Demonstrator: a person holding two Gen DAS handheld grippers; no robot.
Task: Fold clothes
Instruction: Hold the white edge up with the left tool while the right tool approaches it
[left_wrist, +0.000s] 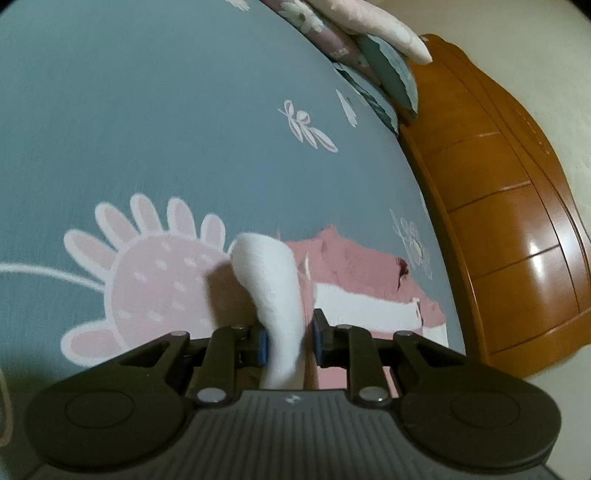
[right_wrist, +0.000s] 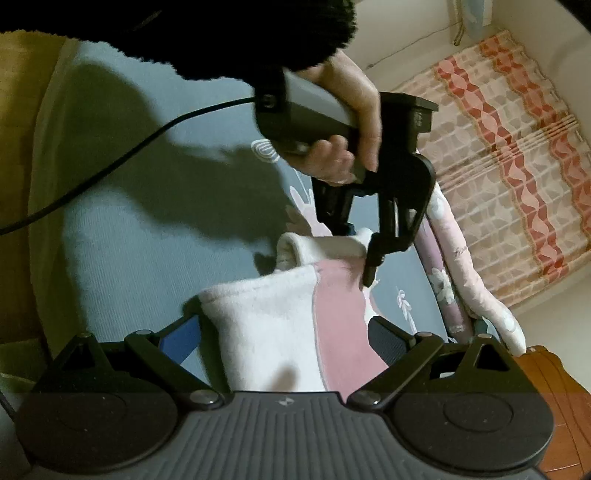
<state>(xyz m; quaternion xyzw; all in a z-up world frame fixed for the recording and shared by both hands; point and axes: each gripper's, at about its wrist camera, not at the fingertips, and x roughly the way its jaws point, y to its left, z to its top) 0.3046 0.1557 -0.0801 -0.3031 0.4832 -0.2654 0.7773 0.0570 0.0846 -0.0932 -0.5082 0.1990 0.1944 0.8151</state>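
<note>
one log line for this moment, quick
stage: folding on bed | left gripper: garment edge between jaws | right gripper: jaws wide around garment

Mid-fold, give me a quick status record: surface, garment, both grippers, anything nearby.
surface: bed sheet, blue-grey with a pink flower print
garment: pink and white fleece garment lying on the sheet, one white edge raised
left gripper: raised white edge sits between its jaws; whether the pads press it is unclear
right gripper: jaws wide, either side of the garment's near end, not clamped
hand: holds the left gripper, dark fuzzy sleeve above it
nearby: pillows against a wooden headboard; patterned curtain
</note>
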